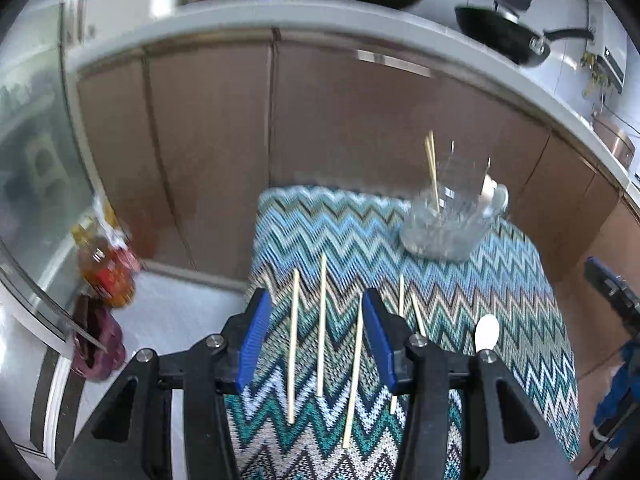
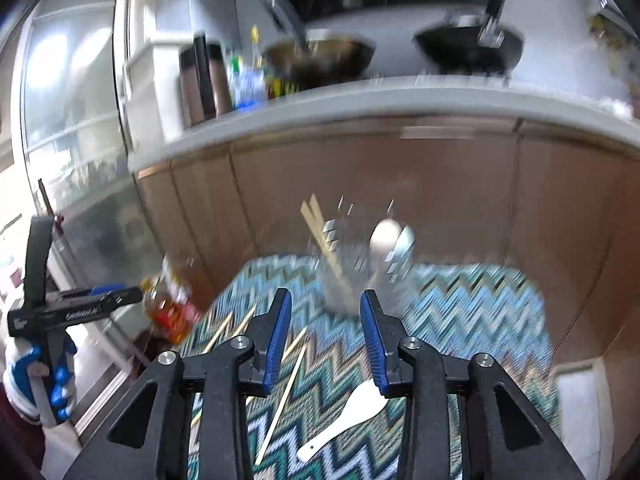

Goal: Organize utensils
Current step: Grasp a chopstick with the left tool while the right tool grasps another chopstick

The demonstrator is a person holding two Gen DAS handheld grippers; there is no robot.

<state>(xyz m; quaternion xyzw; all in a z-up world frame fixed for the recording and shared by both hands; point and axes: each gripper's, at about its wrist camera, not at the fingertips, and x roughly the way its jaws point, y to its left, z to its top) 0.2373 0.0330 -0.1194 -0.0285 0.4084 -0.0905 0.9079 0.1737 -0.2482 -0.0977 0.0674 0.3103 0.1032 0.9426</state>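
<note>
Along the left edge: a glass door panel, and on the pale floor beside it an amber bottle with a red label and a dark purple bag.
Left hand: seen from the right wrist camera, a blue-and-white glove grips the handle of the left tool.
Left gripper: blue-padded fingers spread apart above the cloth, nothing pinched; two chopsticks lie in the gap below.
Cloth: zigzag pattern in blue, teal and white, covering a low surface in front of brown cabinet doors.
Loose chopsticks: pale wooden sticks lying flat on the cloth, roughly parallel, running away from the camera; some are partly hidden behind the right-hand finger.
White spoon: flat on the cloth near the chopsticks, just below the right gripper's right-hand finger.
Right gripper: fingers apart, holding nothing; the picture is blurred.
Glass holder: clear container at the far right part of the cloth, with two chopsticks leaning in it and a pale spoon standing in it.
Counter: white worktop above the cabinets, bearing a wok and, further right, a black frying pan.
</note>
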